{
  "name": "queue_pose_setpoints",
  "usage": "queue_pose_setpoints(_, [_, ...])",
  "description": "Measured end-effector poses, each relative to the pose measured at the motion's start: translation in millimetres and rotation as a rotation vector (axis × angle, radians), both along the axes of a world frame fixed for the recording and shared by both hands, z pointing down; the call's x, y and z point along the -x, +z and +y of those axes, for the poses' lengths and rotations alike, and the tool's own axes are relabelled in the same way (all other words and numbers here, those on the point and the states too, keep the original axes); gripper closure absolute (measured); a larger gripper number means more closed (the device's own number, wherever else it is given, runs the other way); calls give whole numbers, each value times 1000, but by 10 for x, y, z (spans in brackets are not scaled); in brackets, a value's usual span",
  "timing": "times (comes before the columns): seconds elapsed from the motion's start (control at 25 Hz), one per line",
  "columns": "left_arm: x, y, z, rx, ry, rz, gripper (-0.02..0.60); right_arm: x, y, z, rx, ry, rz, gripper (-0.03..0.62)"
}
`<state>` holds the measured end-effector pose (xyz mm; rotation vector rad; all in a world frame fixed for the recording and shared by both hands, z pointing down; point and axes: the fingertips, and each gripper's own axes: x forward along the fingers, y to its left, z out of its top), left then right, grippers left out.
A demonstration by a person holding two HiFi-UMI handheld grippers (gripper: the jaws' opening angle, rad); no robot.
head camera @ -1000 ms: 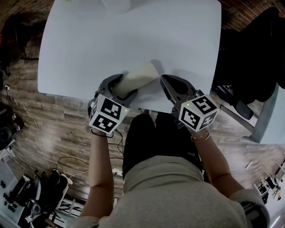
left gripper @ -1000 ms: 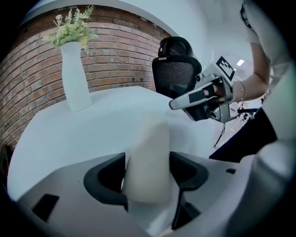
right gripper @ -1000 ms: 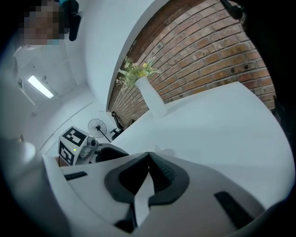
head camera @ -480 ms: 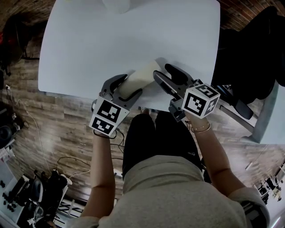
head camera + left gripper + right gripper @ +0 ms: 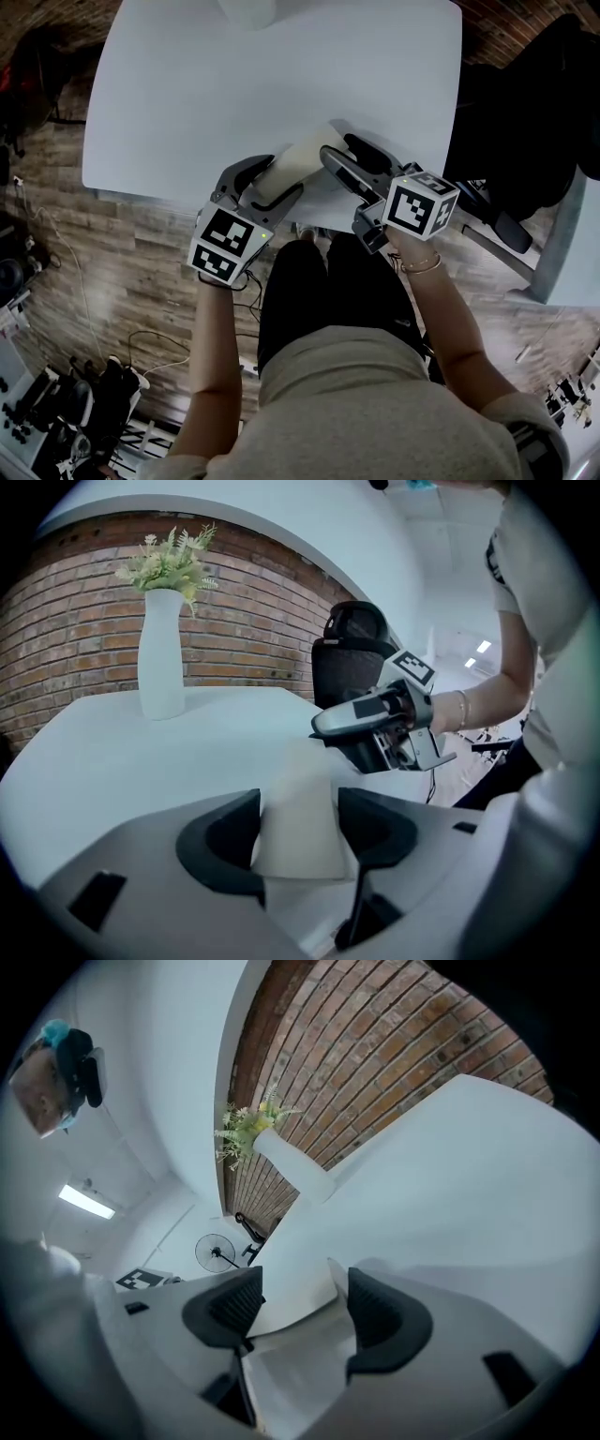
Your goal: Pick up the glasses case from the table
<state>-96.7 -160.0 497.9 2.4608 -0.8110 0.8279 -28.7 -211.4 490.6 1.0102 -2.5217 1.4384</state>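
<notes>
The cream glasses case point(image 5: 302, 155) lies slanted near the front edge of the white table point(image 5: 234, 84). My left gripper point(image 5: 281, 175) has the case's near end between its jaws, which are closing; in the left gripper view both pads touch the sides of the case point(image 5: 300, 827). My right gripper point(image 5: 339, 148) is at the case's other end, its jaws opening. In the right gripper view a corner of the case point(image 5: 300, 1302) sits loose between the pads. The right gripper point(image 5: 375, 724) also shows in the left gripper view, just beyond the case.
A white vase point(image 5: 161, 667) with green sprigs stands at the table's far edge, in front of a brick wall. A black office chair point(image 5: 525, 112) is to the right of the table. Cables point(image 5: 56, 253) lie on the wooden floor at the left.
The right gripper's jaws have gone from shut to open, and it has rolled and moved up to the case's end. The left gripper has shifted slightly forward around the case.
</notes>
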Motion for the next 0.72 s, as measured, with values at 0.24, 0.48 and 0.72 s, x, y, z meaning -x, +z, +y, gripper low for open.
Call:
queue_pose_setpoints(0.24, [6,157,15,8,62,-134,324,19,45,44,14,-27,9,350])
queue_pose_setpoints(0.48, [-3,198,12,4,79,-209,322,29,70,60,23,-38,28,347])
queue_pose_setpoints(0.72, [-29,318,23,-19,106,-335,321,40,86,77,21,-36,35,356])
